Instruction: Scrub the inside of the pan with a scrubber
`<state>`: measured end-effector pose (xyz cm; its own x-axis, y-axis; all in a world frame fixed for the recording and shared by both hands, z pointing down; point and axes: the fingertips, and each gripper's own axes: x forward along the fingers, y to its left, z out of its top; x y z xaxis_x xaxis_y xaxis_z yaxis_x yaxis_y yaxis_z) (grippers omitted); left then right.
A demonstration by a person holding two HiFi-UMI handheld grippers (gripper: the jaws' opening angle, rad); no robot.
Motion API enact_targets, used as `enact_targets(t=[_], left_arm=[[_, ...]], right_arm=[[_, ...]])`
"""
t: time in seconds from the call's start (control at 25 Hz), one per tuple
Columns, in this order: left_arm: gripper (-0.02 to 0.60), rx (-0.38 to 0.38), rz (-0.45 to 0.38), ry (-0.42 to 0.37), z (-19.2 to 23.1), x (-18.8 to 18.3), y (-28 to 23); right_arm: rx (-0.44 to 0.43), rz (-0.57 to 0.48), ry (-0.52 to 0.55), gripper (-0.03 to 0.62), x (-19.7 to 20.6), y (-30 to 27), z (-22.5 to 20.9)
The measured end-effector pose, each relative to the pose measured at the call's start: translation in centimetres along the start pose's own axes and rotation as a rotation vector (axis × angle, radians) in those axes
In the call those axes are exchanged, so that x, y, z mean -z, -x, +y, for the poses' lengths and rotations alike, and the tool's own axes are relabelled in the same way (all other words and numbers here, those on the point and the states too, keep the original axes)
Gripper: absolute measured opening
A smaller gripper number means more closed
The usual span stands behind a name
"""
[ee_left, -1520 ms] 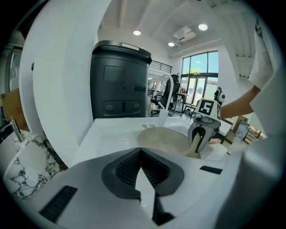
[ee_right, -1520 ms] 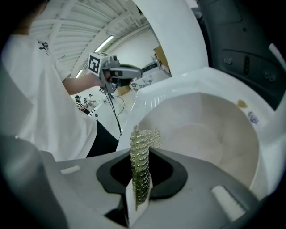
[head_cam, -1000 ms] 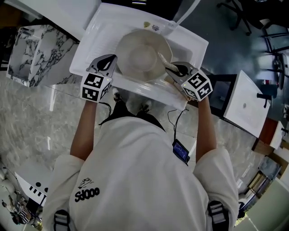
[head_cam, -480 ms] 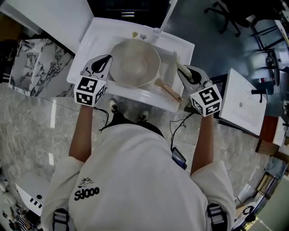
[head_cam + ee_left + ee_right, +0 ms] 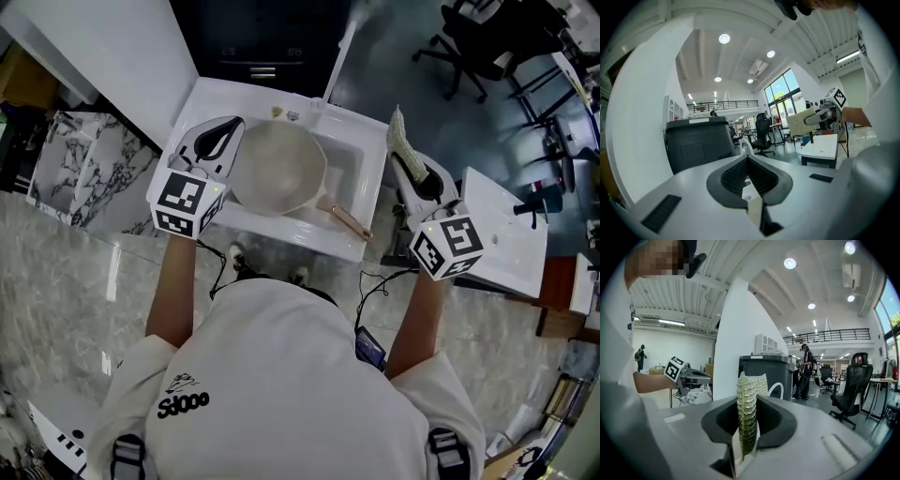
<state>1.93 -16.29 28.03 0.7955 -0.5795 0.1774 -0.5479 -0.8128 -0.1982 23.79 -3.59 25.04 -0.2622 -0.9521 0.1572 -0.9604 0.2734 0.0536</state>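
Head view: the right gripper (image 5: 413,162) pinches the scrubber (image 5: 397,129) beside the pan (image 5: 277,171), the left gripper (image 5: 219,135) is pressed together and empty, so bring the scrubber down flat inside.

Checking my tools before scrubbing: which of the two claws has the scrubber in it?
The right claw: its jaws pinch the yellowish scrubber. The left claw is shut on nothing.

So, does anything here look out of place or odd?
Nothing looks spilled or broken. One oddity: the scrubber, pinched in the right gripper, is held up in the air right of the sink, well clear of the pan lying inside it.
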Motion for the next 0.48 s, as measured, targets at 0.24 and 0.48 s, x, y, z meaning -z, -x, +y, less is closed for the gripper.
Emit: enact_targets(t=[0.24, 0.48], left_arm=[[0.005, 0.01, -0.097, -0.067, -0.6, -5.4, 0.6], [0.005, 0.044, -0.117, -0.099, -1.4, -7.8, 1.0]], right_arm=[[0.07, -0.023, 0.146, 0.072, -3.3, -0.3, 1.7], [0.099, -0.04, 0.213, 0.072, -5.2, -1.4, 3.6]])
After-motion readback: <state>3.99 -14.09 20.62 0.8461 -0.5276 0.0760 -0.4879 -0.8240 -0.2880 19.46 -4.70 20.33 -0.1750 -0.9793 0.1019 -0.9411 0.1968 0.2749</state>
